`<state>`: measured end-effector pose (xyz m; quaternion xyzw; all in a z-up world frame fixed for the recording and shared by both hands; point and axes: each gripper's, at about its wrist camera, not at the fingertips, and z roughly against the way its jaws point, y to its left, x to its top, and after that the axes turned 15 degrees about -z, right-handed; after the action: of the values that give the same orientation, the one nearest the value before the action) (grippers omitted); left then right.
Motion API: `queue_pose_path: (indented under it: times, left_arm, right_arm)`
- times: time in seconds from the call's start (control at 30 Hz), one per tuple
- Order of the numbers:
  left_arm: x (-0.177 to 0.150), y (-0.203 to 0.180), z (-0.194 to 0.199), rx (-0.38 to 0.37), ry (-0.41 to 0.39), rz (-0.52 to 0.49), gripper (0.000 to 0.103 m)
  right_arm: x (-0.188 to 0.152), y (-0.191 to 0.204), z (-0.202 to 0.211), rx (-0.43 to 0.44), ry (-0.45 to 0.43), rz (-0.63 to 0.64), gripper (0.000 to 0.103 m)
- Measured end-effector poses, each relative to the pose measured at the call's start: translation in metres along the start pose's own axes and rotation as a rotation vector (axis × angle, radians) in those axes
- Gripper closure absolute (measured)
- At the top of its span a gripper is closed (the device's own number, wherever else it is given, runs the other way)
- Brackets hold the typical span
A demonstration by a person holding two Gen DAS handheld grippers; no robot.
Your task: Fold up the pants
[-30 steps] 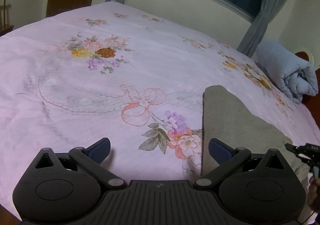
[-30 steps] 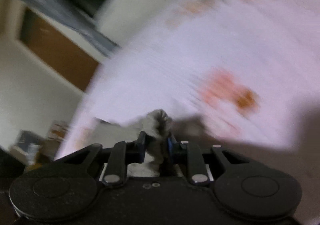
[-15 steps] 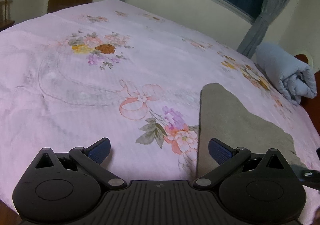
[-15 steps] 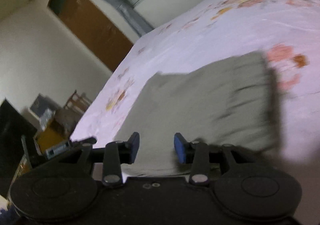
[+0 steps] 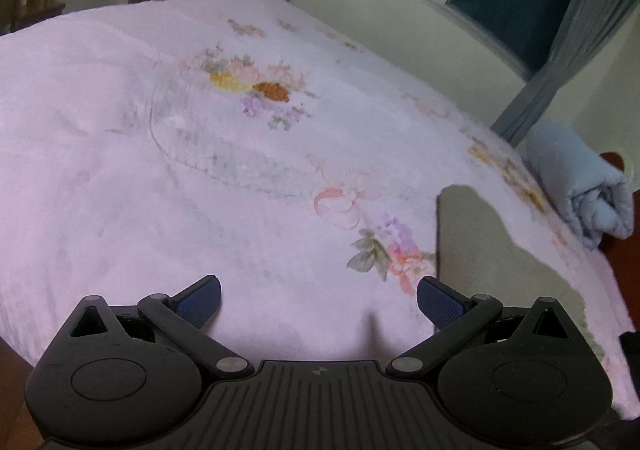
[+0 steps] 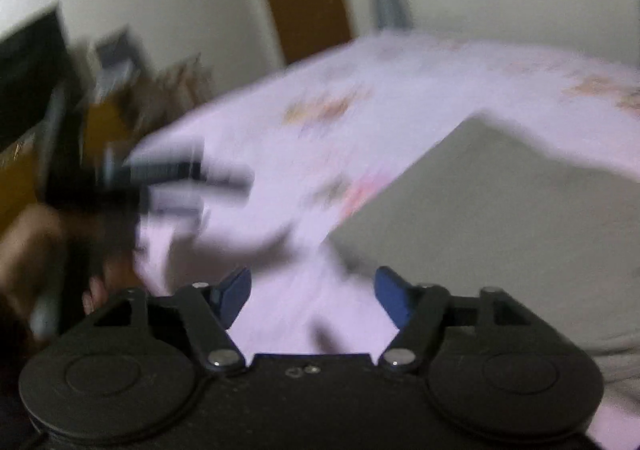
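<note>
Left wrist view shows the left gripper (image 5: 319,300) spread wide and empty above the pink flowered bed (image 5: 160,190), with the folded grey pants (image 5: 492,262) lying flat on the bed just right of its right finger. Right wrist view, blurred, shows the right gripper (image 6: 312,296) likewise spread and empty over the bed (image 6: 360,122), the pants (image 6: 500,226) lying ahead to its right.

Grey pants (image 5: 492,262), folded into a flat compact panel, lying on the pink floral bedspread (image 5: 200,190) near its right front corner; edges straight.
</note>
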<state>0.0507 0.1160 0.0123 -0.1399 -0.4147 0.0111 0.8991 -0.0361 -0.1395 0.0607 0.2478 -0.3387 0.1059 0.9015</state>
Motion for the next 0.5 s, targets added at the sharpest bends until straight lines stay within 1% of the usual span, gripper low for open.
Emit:
queue_pose_path:
  times: [0.03,0.1,0.13,0.17,0.2,0.27,0.3,0.4,0.43,0.47,0.5]
  left_arm:
    - [0.002,0.002,0.002,0.003,-0.006,-0.005,0.0]
    - [0.003,0.01,0.009,0.016,-0.02,-0.009,0.0]
    - [0.005,0.015,0.012,0.026,-0.024,-0.005,0.0]
    - [0.006,0.022,0.015,0.041,-0.022,-0.002,0.0]
    - [0.005,0.029,0.018,0.061,-0.021,0.003,0.0]
    - [0.003,0.043,0.025,0.094,-0.023,0.016,0.0]
    - [0.0,0.05,0.029,0.115,-0.021,0.023,0.0]
    - [-0.01,0.068,0.032,0.131,-0.003,0.063,0.0]
    - [-0.014,0.072,0.031,0.131,0.004,0.072,0.0]
    - [-0.017,0.075,0.031,0.132,0.007,0.076,0.0]
    - [-0.02,0.075,0.031,0.135,0.011,0.079,0.0]
  right_arm:
    - [-0.008,0.004,-0.005,-0.001,-0.012,0.006,0.051]
    - [-0.01,0.006,-0.011,0.023,-0.038,-0.035,0.051]
    - [-0.009,0.008,-0.012,0.019,-0.076,-0.045,0.052]
    - [-0.01,0.011,-0.015,-0.001,-0.101,-0.05,0.052]
    - [-0.009,0.011,-0.016,-0.04,-0.123,-0.059,0.052]
    - [-0.006,0.009,-0.018,-0.095,-0.16,-0.096,0.058]
    - [-0.004,0.01,-0.021,-0.123,-0.171,-0.11,0.058]
    - [-0.009,0.02,-0.024,-0.218,-0.237,-0.137,0.059]
    - [-0.009,0.023,-0.029,-0.262,-0.249,-0.164,0.059]
    - [-0.006,0.024,-0.039,-0.264,-0.233,-0.221,0.058]
    - [-0.004,0.026,-0.049,-0.227,-0.195,-0.267,0.055]
